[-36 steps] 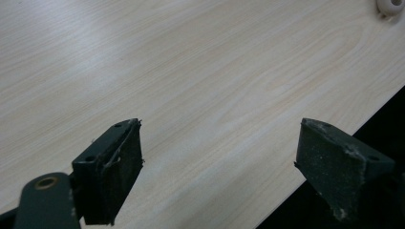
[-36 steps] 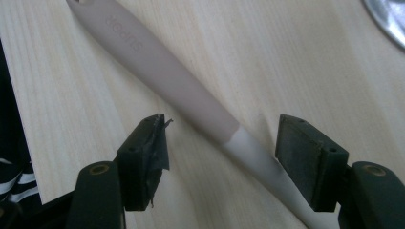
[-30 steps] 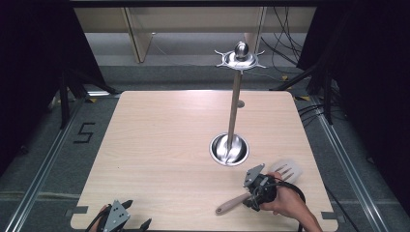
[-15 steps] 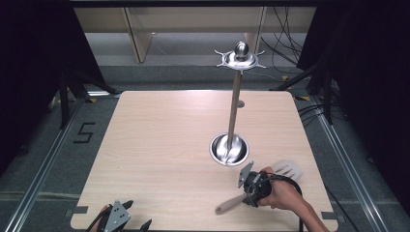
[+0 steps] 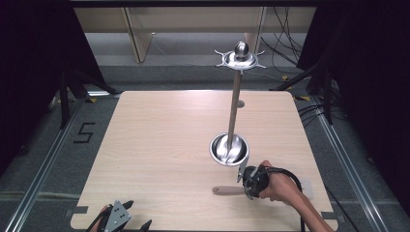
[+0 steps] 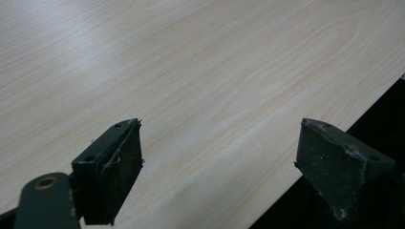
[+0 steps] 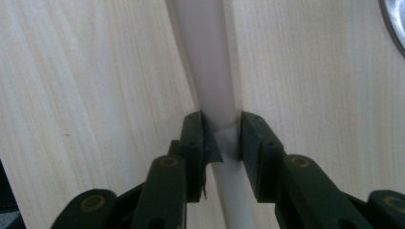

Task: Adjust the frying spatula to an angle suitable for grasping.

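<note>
Nearest to you, your left gripper [image 5: 117, 218] sits at the front left edge of the worktop [image 5: 159, 140], and in the left gripper view its fingers [image 6: 111, 179] are spread wide with nothing but bare wood grain between them, the dark drop past the worktop's edge showing under the right-hand one.

Over on your right, your right hand [image 5: 280, 187] has the right gripper [image 5: 252, 181] low at the front right of the worktop. In the right gripper view the fingers [image 7: 195, 143] are clenched on the pale neck of a utensil [image 7: 207, 62], pressing it from both sides, with its light shaft running straight ahead across the wood. From the high view, that utensil's wooden handle [image 5: 229, 190] lies flat on the worktop, poking out to the left of the gripper, and a pale flat end [image 5: 306, 187] peeks out beyond your hand; I can't tell what kind of utensil it is.

Just past your right gripper stands the shiny round base [image 5: 229, 149] of a metal stand, close but apart from it. Its pole [image 5: 235, 106] rises upright to a star-shaped hook ring [image 5: 240, 59] with a ball on top.
</note>
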Available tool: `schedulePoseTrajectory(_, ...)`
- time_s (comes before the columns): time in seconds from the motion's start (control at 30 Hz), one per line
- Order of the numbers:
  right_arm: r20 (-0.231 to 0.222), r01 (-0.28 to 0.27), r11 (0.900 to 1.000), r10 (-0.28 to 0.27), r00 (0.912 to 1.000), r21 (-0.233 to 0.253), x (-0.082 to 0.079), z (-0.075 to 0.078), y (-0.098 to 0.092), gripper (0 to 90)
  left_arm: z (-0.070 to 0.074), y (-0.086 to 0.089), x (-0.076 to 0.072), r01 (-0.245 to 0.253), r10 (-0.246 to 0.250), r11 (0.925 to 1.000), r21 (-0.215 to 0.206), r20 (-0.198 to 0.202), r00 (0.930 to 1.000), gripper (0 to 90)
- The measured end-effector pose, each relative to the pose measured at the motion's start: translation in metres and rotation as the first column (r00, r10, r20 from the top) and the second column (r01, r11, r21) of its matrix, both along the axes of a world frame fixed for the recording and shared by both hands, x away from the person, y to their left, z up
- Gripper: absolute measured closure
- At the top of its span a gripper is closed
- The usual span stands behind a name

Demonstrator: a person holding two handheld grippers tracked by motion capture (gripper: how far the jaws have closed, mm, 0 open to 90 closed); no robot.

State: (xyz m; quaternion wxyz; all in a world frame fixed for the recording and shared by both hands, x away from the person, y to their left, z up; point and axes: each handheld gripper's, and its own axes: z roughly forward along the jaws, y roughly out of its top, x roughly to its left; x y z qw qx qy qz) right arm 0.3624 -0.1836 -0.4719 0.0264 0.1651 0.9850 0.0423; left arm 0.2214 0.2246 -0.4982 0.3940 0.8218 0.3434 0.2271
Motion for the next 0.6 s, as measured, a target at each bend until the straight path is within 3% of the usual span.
schedulePoseTrajectory(0.03,0.002,-0.059,0.998,0.059,0.9982,0.006,0.0064,-0.0008,-0.0002,72.8,0.0001,0.0004,0.0004,0.007,-0.007,1.0000,0.004,0.005,1.0000,15.2)
schedulePoseTrajectory(0.2,-0.021,-0.086,0.996,0.086,0.9961,0.004,0.0125,-0.0013,-0.0009,73.4,0.0025,0.0026,0.0016,0.036,-0.036,0.9975,0.061,0.000,0.9994,15.2)
schedulePoseTrajectory(0.23,-0.019,-0.084,0.996,0.084,0.9963,0.002,0.0126,-0.0012,-0.0009,73.5,0.0015,0.0008,-0.0004,0.019,-0.019,0.9992,0.036,-0.015,0.9997,15.2)
schedulePoseTrajectory(0.37,-0.026,-0.095,0.995,0.095,0.9951,0.000,0.0149,-0.0012,-0.0003,74.3,0.0012,0.0010,0.0007,0.026,-0.025,0.9983,0.052,-0.006,0.9997,15.2)
schedulePoseTrajectory(0.4,-0.025,-0.097,0.995,0.097,0.9950,-0.005,0.0151,-0.0011,-0.0001,74.6,-0.0012,-0.0016,-0.0019,-0.011,0.011,0.9999,0.012,-0.026,0.9996,15.1)
schedulePoseTrajectory(0.47,-0.041,-0.110,0.994,0.109,0.9932,-0.020,0.0160,-0.0008,0.0017,75.0,0.0009,0.0007,0.0006,0.017,-0.017,0.9982,0.058,-0.002,0.9999,15.2)
schedulePoseTrajectory(0.5,-0.032,-0.110,0.994,0.110,0.9935,-0.019,0.0157,-0.0010,0.0020,75.0,-0.0005,-0.0015,-0.0014,-0.002,0.002,0.9999,0.013,-0.015,0.9999,15.2)
schedulePoseTrajectory(0.53,-0.027,-0.117,0.993,0.116,0.9928,-0.019,0.0158,-0.0013,0.0024,75.2,0.0010,0.0010,0.0010,0.031,-0.031,0.9982,0.051,-0.005,0.9995,15.2)
schedulePoseTrajectory(0.6,-0.031,-0.110,0.993,0.109,0.9936,-0.034,0.0144,-0.0006,0.0034,75.7,-0.0004,-0.0004,-0.0007,0.007,-0.007,0.9996,0.026,-0.018,0.9998,15.2)
